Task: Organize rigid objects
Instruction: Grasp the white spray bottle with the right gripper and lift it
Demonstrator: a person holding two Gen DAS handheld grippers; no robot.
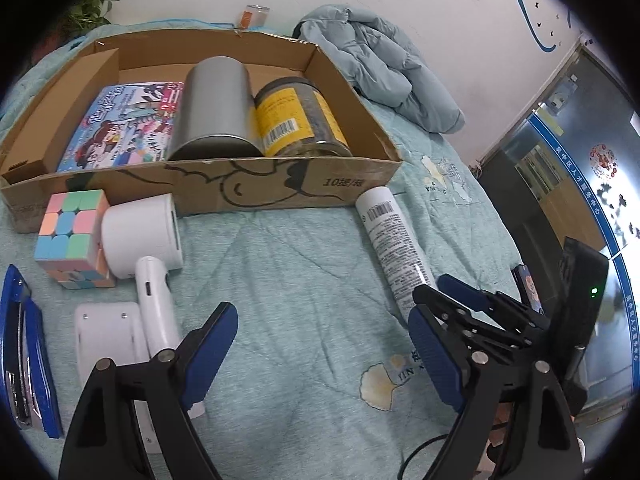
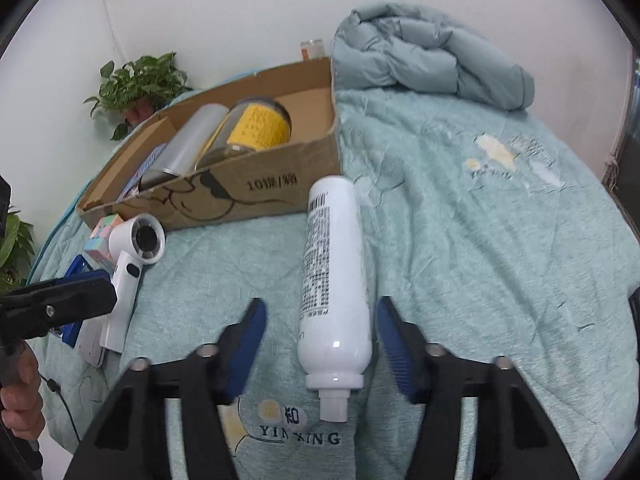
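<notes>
Bottle lies on bed between spread jaws of right gripper — untouched, rigid, smooth, likely light and slippery; grip mid-body, not cap. Left gripper jaws open, empty — nothing between.

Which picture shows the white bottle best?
The right wrist view: the white bottle lies whole between the open right hand-held gripper fingers, nozzle toward the camera. The left wrist view shows the bottle smaller, its lower end hidden behind that gripper.
</notes>
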